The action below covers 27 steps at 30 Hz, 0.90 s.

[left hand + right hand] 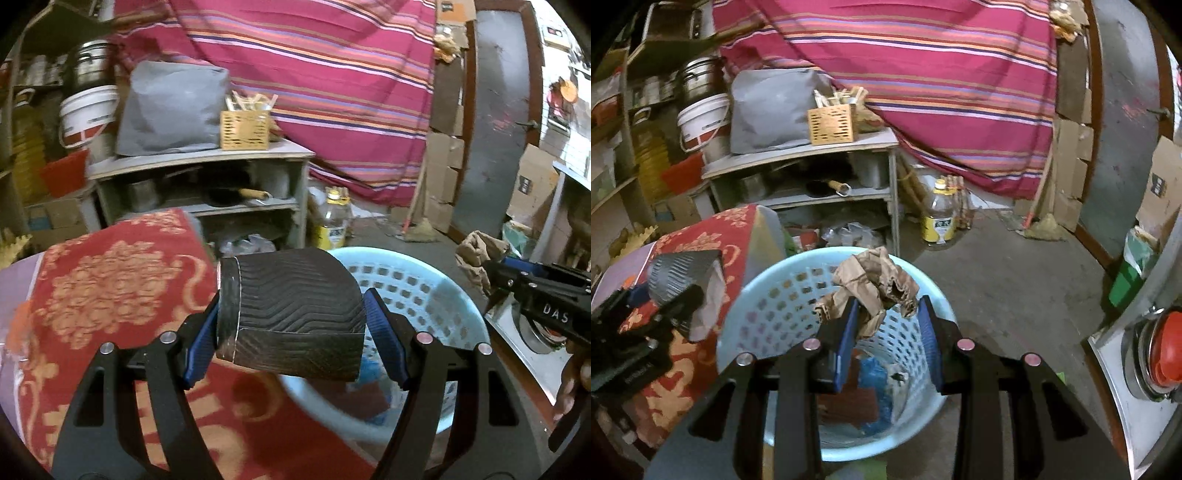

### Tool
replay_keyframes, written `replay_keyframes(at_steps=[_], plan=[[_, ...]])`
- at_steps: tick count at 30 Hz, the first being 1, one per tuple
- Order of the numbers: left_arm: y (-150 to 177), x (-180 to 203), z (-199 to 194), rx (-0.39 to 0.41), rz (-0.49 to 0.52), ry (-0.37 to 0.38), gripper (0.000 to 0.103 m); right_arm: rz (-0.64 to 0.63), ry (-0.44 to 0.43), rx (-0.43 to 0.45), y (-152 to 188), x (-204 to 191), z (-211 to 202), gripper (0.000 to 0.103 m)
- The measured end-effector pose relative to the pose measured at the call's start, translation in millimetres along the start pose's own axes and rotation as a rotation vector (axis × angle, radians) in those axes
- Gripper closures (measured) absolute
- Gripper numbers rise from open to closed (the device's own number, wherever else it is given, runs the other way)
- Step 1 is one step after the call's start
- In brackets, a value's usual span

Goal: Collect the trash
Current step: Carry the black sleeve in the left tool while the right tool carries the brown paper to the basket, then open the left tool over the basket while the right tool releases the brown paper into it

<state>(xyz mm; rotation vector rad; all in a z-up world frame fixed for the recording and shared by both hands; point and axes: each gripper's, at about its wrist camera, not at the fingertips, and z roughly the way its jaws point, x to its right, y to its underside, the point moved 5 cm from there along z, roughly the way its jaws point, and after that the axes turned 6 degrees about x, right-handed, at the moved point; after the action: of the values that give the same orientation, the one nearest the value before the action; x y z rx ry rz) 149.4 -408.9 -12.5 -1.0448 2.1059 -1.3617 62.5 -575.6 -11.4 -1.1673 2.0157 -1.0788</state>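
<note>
My left gripper [291, 328] is shut on a black ribbed paper cup sleeve [295, 310], held on its side above the left rim of the light blue perforated basket [436, 291]. My right gripper [886, 325] is shut on a crumpled brown paper wad [871, 284], held over the basket [768, 314]. Inside the basket lie blue plastic and a dark red piece [857, 402]. The left gripper with the black sleeve [679, 273] also shows at the left of the right wrist view. The right gripper body [546, 299] shows at the right of the left wrist view.
A red and gold patterned cloth [110, 295] covers a surface left of the basket. A grey shelf unit [207, 184] with pans stands behind. An oil bottle [938, 218] stands on the floor. A striped cloth [923, 74] hangs at the back. A metal counter [1137, 369] is at right.
</note>
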Motion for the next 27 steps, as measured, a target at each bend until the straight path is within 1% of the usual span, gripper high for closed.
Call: replay_keyframes(at_steps=[4,9,11,14,15,17,21,23,27], plan=[[7.0,20.4,16.4,-0.019,0.034,0.014,0.031,0.028,0.005,-0.015,3.3,15.3,7.1,0.069],[9.8,27.5,27.3,-0.032,0.040,0.008,0.030,0.043,0.002,-0.026,6.7,23.9,10.9,0.069],[7.6,23.9,27.5,-0.030,0.031,-0.001,0.019,0.042,-0.001,-0.026,6.6,23.1,10.8,0.069],[1.4,21.6,21.9,-0.001,0.025,-0.015,0.017,0.037,-0.009,-0.029,6.9,19.4,11.1,0.069],[-1.5,17.6,18.2,0.008,0.020,-0.023,0.016,0.034,-0.011,-0.031,6.7,17.5,11.2,0.069],[-4.7,10.7,13.1,0.018,0.006,-0.037,0.013,0.023,-0.018,-0.039,8.2,11.4,13.4,0.069],[-9.7,-9.9,0.7,0.034,-0.005,-0.080,0.012,0.001,-0.034,-0.062,13.0,0.0,18.9,0.069],[-11.8,-19.2,-5.9,0.041,-0.010,-0.102,0.010,-0.009,-0.044,-0.073,14.1,-8.2,22.1,0.069],[-13.3,-41.4,-21.1,0.049,-0.011,-0.146,0.008,-0.016,-0.063,-0.083,14.6,-24.4,24.8,0.063]])
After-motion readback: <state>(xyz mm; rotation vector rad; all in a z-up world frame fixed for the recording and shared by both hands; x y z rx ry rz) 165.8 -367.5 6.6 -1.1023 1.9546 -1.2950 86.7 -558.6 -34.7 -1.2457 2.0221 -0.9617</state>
